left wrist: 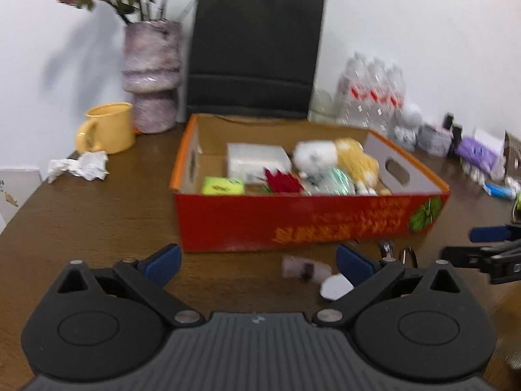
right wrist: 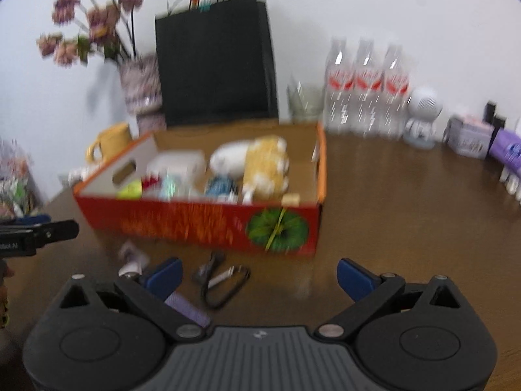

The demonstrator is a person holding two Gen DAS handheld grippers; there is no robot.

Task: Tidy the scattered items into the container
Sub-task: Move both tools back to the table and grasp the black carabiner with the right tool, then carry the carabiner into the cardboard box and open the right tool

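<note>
Lengthwise, red box [left wrist: 293, 221] spans table [left wrist: 97, 221]

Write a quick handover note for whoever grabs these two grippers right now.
Left gripper: open, empty. Right gripper: open, empty.
Red box on the table already holds a plush toy, a white box and small packets.
Left to do, all lying in front of the box: small pale tube, carabiner, purple comb.
</note>
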